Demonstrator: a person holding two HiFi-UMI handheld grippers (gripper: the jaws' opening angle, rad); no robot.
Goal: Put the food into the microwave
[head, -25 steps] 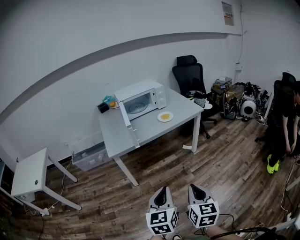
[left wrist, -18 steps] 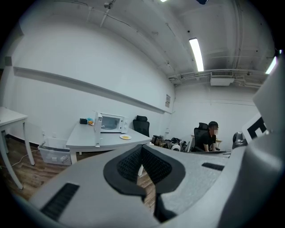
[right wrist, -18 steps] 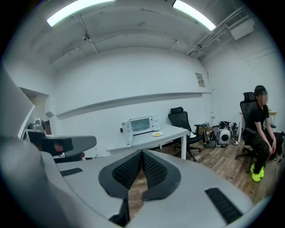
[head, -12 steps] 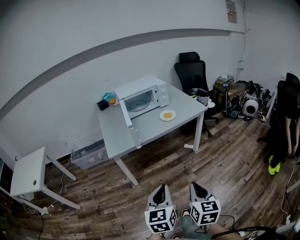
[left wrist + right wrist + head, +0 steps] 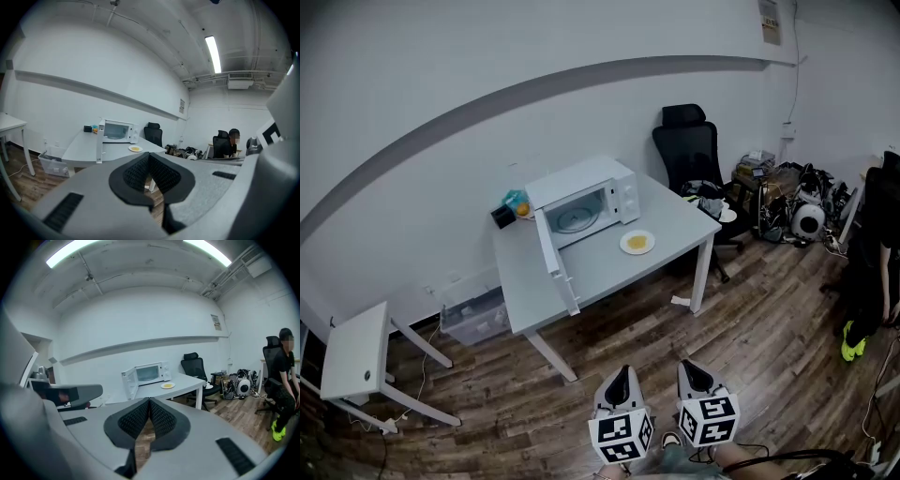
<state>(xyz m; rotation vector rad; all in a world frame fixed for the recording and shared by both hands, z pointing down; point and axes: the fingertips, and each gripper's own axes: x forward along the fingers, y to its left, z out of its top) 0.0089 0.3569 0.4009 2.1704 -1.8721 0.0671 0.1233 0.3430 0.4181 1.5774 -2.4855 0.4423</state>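
Observation:
A white microwave (image 5: 586, 199) stands on a grey table (image 5: 609, 261) across the room, its door (image 5: 553, 262) swung open toward me. A white plate with yellow food (image 5: 637, 243) lies on the table just right of the microwave's front. The same microwave (image 5: 117, 131) and plate (image 5: 135, 148) show small in the left gripper view; the right gripper view has the microwave (image 5: 151, 373) and plate (image 5: 167, 386) too. My left gripper (image 5: 622, 383) and right gripper (image 5: 692, 375) hang side by side at the bottom, far from the table, both shut and empty.
A black office chair (image 5: 698, 164) stands behind the table's right end, with clutter on the floor (image 5: 787, 197) beyond. A clear storage bin (image 5: 476, 312) sits under the table's left side. A small white table (image 5: 358, 350) is at the left. A person in black (image 5: 872, 262) stands at the far right.
The view has drifted slightly toward the table; the microwave and plate sit a little lower and further right in the frame. Both grippers stay shut and low.

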